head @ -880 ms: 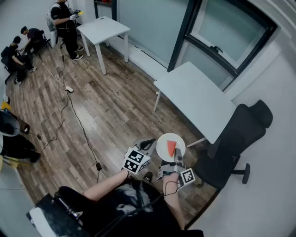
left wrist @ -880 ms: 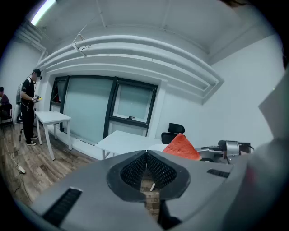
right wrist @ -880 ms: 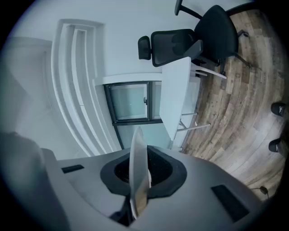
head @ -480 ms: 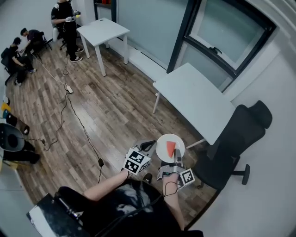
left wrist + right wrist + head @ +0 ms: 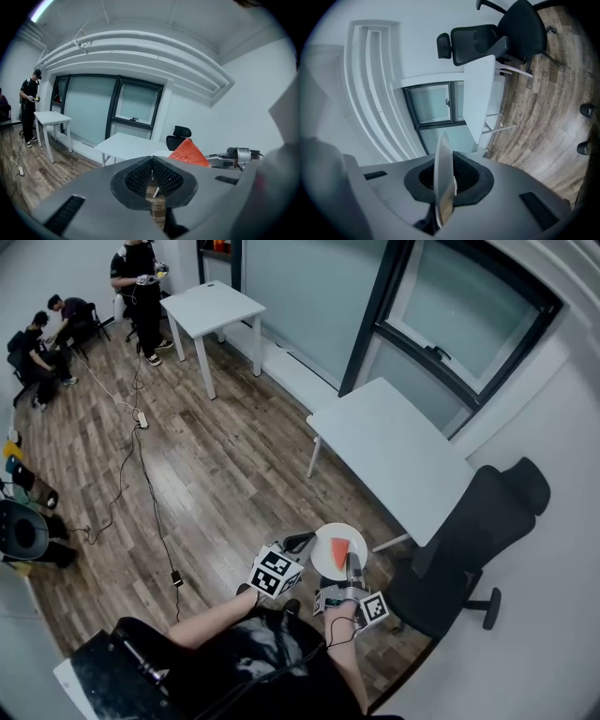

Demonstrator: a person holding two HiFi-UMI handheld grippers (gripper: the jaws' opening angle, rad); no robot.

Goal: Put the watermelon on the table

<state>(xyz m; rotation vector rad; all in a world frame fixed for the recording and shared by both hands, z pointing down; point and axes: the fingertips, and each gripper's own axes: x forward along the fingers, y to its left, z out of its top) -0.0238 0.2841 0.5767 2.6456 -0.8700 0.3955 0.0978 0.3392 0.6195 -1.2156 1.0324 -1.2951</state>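
"Two grippers show in the head view. What is each one doing?"

"The right gripper [image 5: 349,563] is clamped on the near rim of a round white plate [image 5: 322,559], held level above the wood-plank floor [image 5: 216,474]. A red, wedge-shaped watermelon slice [image 5: 338,547] lies on the plate. The left gripper [image 5: 299,542] sits just beside the plate's left edge. The plate is near a corner of the smooth white table [image 5: 389,451] but not on it. A black office chair [image 5: 473,540] stands to the right."

"And the left gripper view?"

"Its dark, ribbed jaws are pressed together with nothing between them. Beyond them rises the watermelon slice [image 5: 188,152], a rough red triangle with its tip up. A metal part of the right gripper shows to the right of the slice. The table [image 5: 125,143] and chair [image 5: 180,133] stand behind."

"The right gripper view?"

"This picture is turned sideways. The jaws grip the plate [image 5: 443,183], seen edge-on as a thin, pale, glossy blade. Farther off are the table [image 5: 480,93] and chair [image 5: 506,37] on the plank floor [image 5: 543,108]."
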